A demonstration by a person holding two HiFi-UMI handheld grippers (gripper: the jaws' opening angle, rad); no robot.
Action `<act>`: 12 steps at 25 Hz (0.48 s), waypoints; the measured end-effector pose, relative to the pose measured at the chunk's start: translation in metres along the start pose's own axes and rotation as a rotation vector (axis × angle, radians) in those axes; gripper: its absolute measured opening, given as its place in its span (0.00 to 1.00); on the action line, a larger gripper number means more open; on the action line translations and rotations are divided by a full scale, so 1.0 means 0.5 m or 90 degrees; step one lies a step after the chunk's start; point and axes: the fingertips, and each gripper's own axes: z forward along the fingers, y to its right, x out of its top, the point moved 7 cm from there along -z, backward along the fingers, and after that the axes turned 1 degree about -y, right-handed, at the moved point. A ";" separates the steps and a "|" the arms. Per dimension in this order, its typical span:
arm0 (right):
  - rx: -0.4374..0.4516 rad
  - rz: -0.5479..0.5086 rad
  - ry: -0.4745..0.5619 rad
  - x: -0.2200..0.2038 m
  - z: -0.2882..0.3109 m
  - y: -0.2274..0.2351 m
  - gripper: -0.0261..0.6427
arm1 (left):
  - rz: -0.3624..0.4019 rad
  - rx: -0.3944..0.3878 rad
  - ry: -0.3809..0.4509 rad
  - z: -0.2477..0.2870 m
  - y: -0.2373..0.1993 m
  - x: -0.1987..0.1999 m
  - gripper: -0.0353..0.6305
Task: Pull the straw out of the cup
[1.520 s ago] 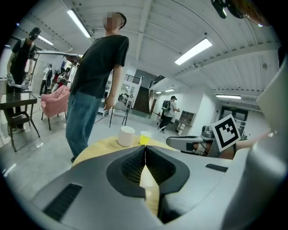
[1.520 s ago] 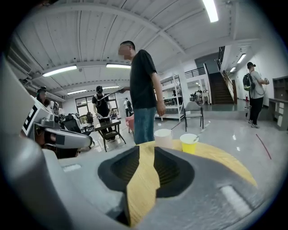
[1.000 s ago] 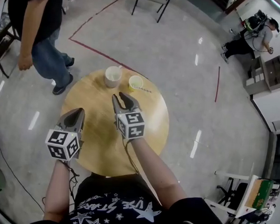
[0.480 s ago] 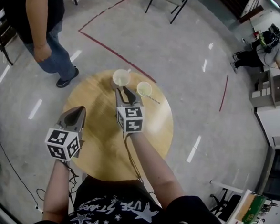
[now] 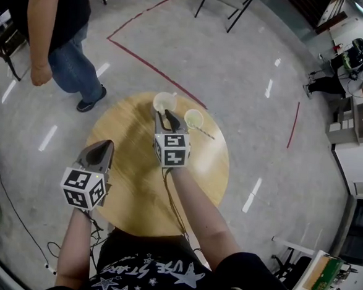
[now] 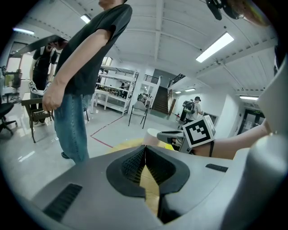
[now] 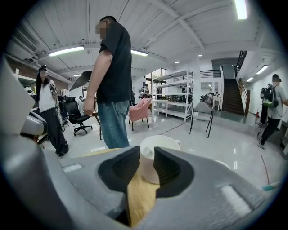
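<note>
Two cups stand at the far edge of the round wooden table (image 5: 135,187): a white cup (image 5: 164,102) and, to its right, a yellow cup (image 5: 194,118) with a thin straw (image 5: 204,133) sticking out of it toward the right. My right gripper (image 5: 167,113) reaches in between them, tips just short of the white cup. In the right gripper view the white cup (image 7: 155,148) shows through the narrow gap of the open right gripper (image 7: 147,155), untouched. My left gripper (image 5: 105,143) hovers over the table's left side, jaws closed together and empty (image 6: 145,150).
A person in a black shirt and jeans (image 5: 59,33) stands just beyond the table's left edge. A chair (image 5: 222,4) stands farther back on the grey floor. Red tape lines (image 5: 155,71) mark the floor behind the table.
My right gripper has moved forward across the table, its tips now beside the white cup. The left gripper has stayed in place. The bystander has shifted slightly.
</note>
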 end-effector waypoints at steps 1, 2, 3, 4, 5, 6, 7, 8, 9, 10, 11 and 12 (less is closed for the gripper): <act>-0.002 0.000 -0.001 0.000 0.004 -0.001 0.18 | -0.001 0.000 -0.001 0.000 -0.004 -0.002 0.06; -0.003 -0.001 -0.003 0.001 0.008 -0.002 0.18 | -0.001 0.000 -0.001 -0.002 -0.008 -0.004 0.06; -0.005 -0.003 -0.004 0.001 0.011 -0.004 0.18 | -0.002 0.001 -0.002 -0.004 -0.013 -0.005 0.06; -0.008 -0.004 -0.006 0.001 0.013 -0.006 0.17 | -0.002 0.001 -0.002 -0.006 -0.017 -0.008 0.06; -0.012 -0.006 -0.007 0.001 0.015 -0.007 0.17 | -0.002 0.002 -0.002 -0.008 -0.021 -0.010 0.06; -0.017 -0.007 -0.008 0.000 0.016 -0.008 0.17 | -0.003 0.004 -0.002 -0.010 -0.024 -0.012 0.06; -0.023 -0.008 -0.009 -0.001 0.015 -0.007 0.15 | -0.004 0.005 -0.002 -0.013 -0.026 -0.013 0.06; -0.029 -0.008 -0.009 -0.003 0.013 -0.006 0.12 | -0.004 0.006 -0.001 -0.015 -0.027 -0.014 0.06; -0.034 -0.009 -0.010 -0.004 0.010 -0.005 0.12 | -0.004 0.006 0.000 -0.019 -0.026 -0.014 0.06; -0.037 -0.009 -0.010 -0.004 0.005 -0.005 0.12 | -0.004 0.007 0.001 -0.024 -0.025 -0.014 0.06; -0.039 -0.009 -0.008 -0.004 0.000 -0.007 0.11 | -0.004 0.007 0.003 -0.030 -0.024 -0.016 0.06; -0.041 -0.009 -0.006 -0.005 -0.005 -0.009 0.11 | -0.004 0.007 0.004 -0.036 -0.024 -0.018 0.06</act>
